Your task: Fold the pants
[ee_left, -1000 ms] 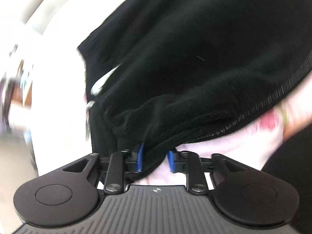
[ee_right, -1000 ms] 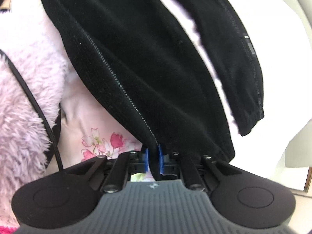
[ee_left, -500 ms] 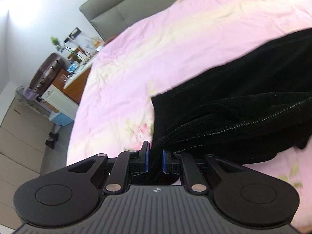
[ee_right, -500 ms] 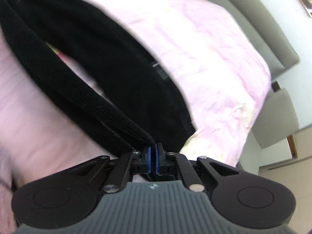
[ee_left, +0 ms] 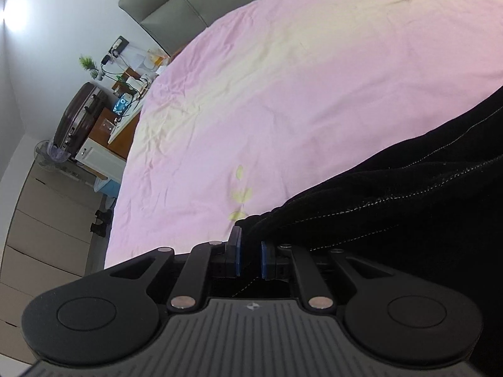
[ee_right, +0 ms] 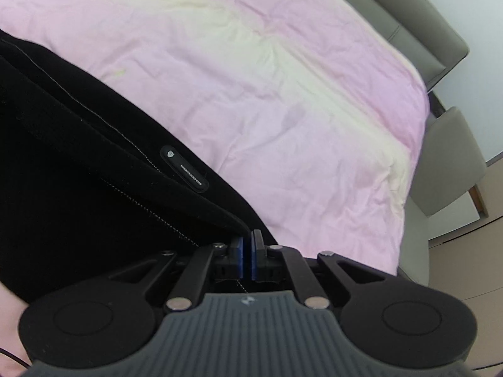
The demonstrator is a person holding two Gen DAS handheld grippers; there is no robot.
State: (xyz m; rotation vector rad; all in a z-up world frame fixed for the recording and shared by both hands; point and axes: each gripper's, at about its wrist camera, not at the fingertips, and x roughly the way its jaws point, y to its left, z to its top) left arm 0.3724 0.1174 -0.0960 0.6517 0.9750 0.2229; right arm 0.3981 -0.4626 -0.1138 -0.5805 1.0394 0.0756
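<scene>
The black pants [ee_left: 393,207] lie low over the pink bedsheet [ee_left: 283,94], stretching to the right in the left wrist view. My left gripper [ee_left: 250,256] is shut on a bunched edge of the pants. In the right wrist view the pants [ee_right: 94,188] stretch to the left, with a small rubber label [ee_right: 184,168] on them. My right gripper [ee_right: 246,259] is shut on the edge of the pants, its blue pads nearly together.
The pink sheet [ee_right: 283,94] covers a large bed with a grey headboard [ee_left: 176,9]. A cluttered bedside desk [ee_left: 125,94], a dark suitcase [ee_left: 78,116] and drawers stand left of the bed. A grey chair [ee_right: 449,163] stands at its right side.
Both grippers have swung the pants from hanging high to low over the bed, moving forward. The cameras now look across the bed toward the headboard. Both stay shut on the fabric.
</scene>
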